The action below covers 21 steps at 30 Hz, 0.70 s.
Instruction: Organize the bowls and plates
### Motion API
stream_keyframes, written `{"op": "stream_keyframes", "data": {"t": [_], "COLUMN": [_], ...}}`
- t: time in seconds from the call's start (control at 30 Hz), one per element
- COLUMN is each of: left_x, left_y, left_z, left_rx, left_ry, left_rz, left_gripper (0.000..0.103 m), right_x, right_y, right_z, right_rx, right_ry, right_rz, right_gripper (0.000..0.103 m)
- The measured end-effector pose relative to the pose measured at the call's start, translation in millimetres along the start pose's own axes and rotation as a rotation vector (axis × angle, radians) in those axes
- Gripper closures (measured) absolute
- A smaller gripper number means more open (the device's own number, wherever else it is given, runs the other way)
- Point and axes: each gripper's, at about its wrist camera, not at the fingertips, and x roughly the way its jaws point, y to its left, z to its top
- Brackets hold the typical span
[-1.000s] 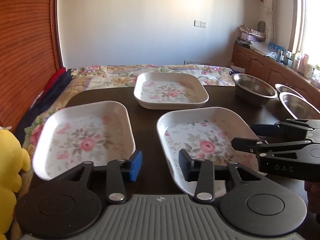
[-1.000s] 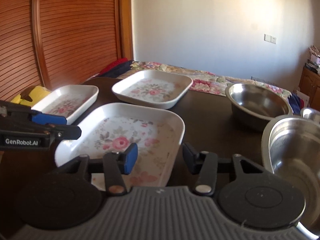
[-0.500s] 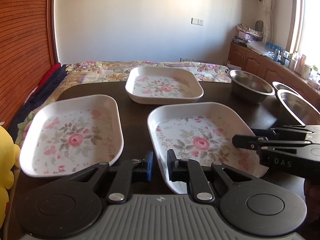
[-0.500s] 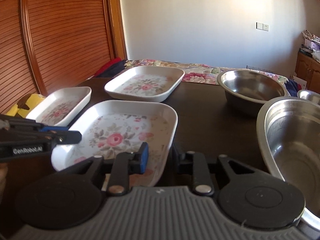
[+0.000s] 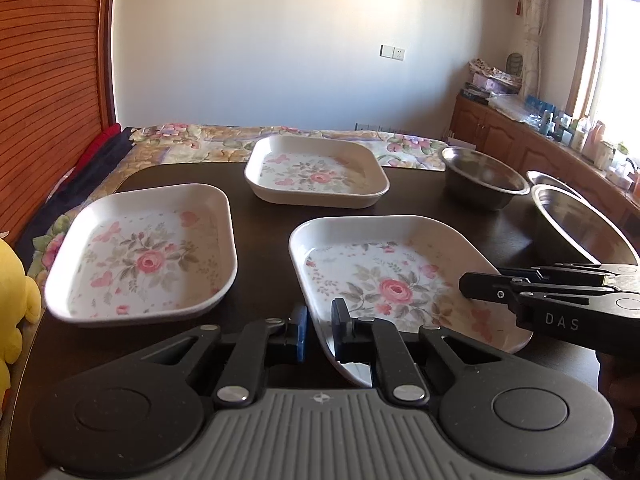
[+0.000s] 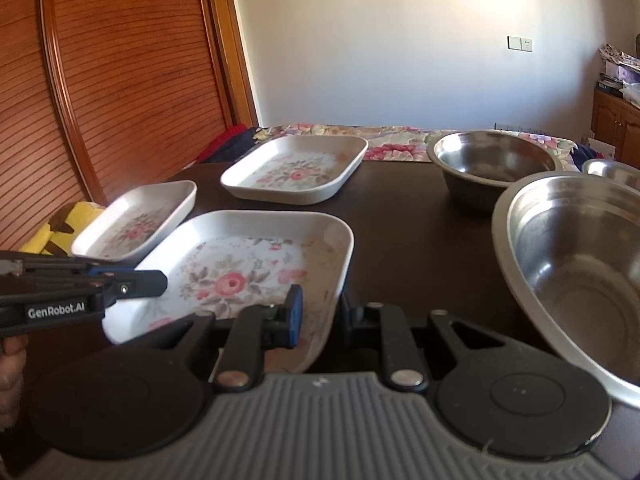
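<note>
Three white floral rectangular plates sit on the dark table (image 5: 260, 216). The near plate (image 5: 392, 276) (image 6: 240, 272) is held at its near rim from both sides. My left gripper (image 5: 319, 332) is shut on its near left corner. My right gripper (image 6: 320, 316) is shut on its near right corner, and also shows in the left wrist view (image 5: 480, 284). A second plate (image 5: 144, 256) (image 6: 136, 224) lies to the left, a third (image 5: 316, 176) (image 6: 296, 172) at the back. Steel bowls stand on the right: a large one (image 6: 580, 260) (image 5: 576, 224), a medium one (image 6: 488, 160) (image 5: 480, 184) and a small one (image 6: 612, 170).
A yellow plush toy (image 5: 12, 300) sits off the table's left edge. A floral bedspread (image 5: 192, 144) lies behind the table. Wooden cabinets with clutter (image 5: 520, 148) line the right wall under a window. A slatted wooden panel (image 6: 120, 80) stands at the left.
Both grippers went from wide open to shut on the near plate's rim. Both views have risen slightly, and the plate's near edge now looks lifted.
</note>
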Motion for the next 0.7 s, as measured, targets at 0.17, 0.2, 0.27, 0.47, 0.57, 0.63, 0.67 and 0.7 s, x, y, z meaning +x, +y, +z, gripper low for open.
{"op": "stream_keyframes", "data": {"t": [0.17, 0.2, 0.27, 0.47, 0.57, 0.63, 0.67, 0.7], "left_x": [-20, -25, -31, -48, -57, -62, -64, -66], "left_y": [-7, -9, -13, -18, -19, -20, -20, -20], "left_z": [-8, -10, -16, -35, -43, -48, -49, -51], "left_rx": [-0.012, -0.013, -0.007, 0.001, 0.011, 0.023, 0.025, 0.028], "left_ry": [-0.020, -0.024, -0.031, -0.027, -0.027, -0.025, -0.025, -0.027], "left_rz": [-0.018, -0.019, -0.017, -0.017, -0.012, -0.007, -0.004, -0.003], "left_gripper": [0.089, 0.089, 0.089, 0.089, 0.089, 0.089, 0.089, 0.089], "right_x": [-18, -23, -30, -46, -54, -58, -59, -60], "right_y": [0, 0, 2, 10, 13, 16, 17, 18], "right_z": [-6, -8, -14, -30, -37, -42, -44, -47], "right_rx": [0.009, 0.012, 0.009, 0.014, 0.021, 0.024, 0.025, 0.025], "right_ry": [-0.025, -0.029, -0.036, -0.053, -0.060, -0.065, -0.065, -0.065], "right_rz": [0.005, 0.006, 0.004, 0.002, 0.010, 0.014, 0.017, 0.018], "right_gripper": [0.081, 0.081, 0.081, 0.081, 0.081, 0.081, 0.081, 0.081]}}
